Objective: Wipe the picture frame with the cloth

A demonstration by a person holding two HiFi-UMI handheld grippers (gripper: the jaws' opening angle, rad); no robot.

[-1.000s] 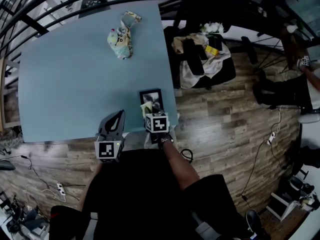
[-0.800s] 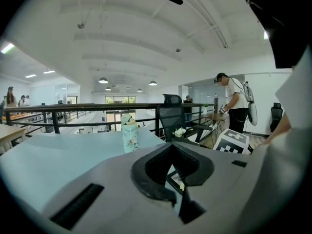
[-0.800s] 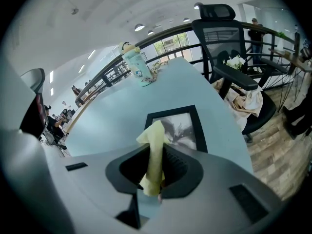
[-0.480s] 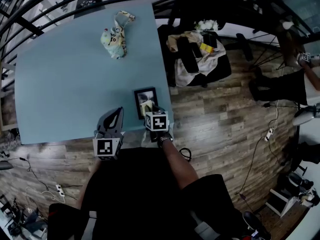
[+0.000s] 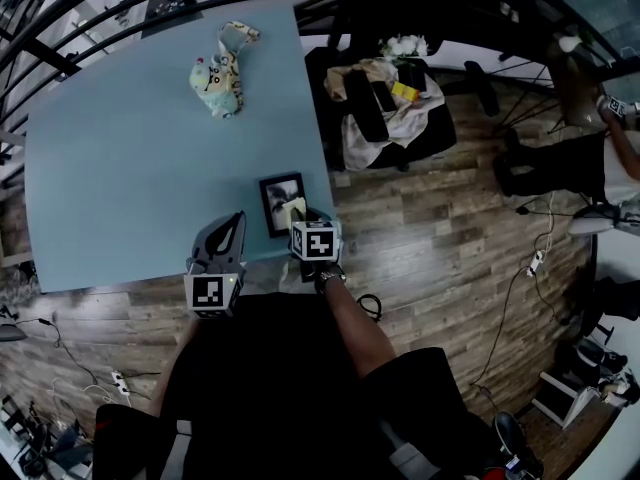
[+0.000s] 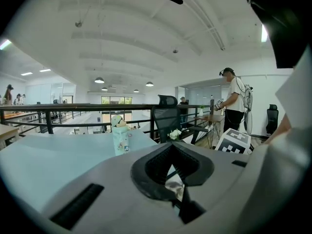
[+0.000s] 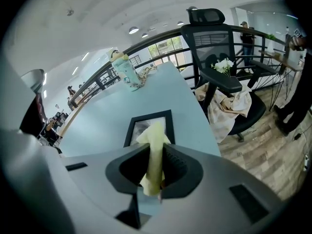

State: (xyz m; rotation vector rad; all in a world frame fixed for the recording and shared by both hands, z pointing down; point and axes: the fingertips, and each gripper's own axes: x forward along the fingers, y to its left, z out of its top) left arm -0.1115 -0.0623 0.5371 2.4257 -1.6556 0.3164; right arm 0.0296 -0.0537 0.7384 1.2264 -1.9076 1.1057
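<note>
1. Nearest me, the left gripper [image 5: 229, 230] hangs at the table [image 5: 130, 168] edge, just left of the frame [image 5: 276, 200]. Its jaws are together with nothing between them.
2. The right gripper [image 7: 156, 152] sits at the frame's near end, clamped on the yellow cloth [image 7: 155, 133], which sticks out past the jaws toward the glass.
3. The frame lies flat on the table near its right edge. It is black-bordered with a pale photo inside.
4. I'd say the wipe is only being set up, since I cannot tell whether the cloth tip touches the glass yet.
5. Next, I'd judge, the cloth has to press flat on the glass and sweep along it. The idle left gripper may need to pin the frame so it doesn't slide off the edge.
6. Far beyond the frame stands a patterned bottle [image 5: 218, 71]. Off to the frame's right is a chair [image 7: 207, 33] heaped with clothes.
7. There is no writing I can read, only square black-and-white markers on the gripper cubes.
</note>
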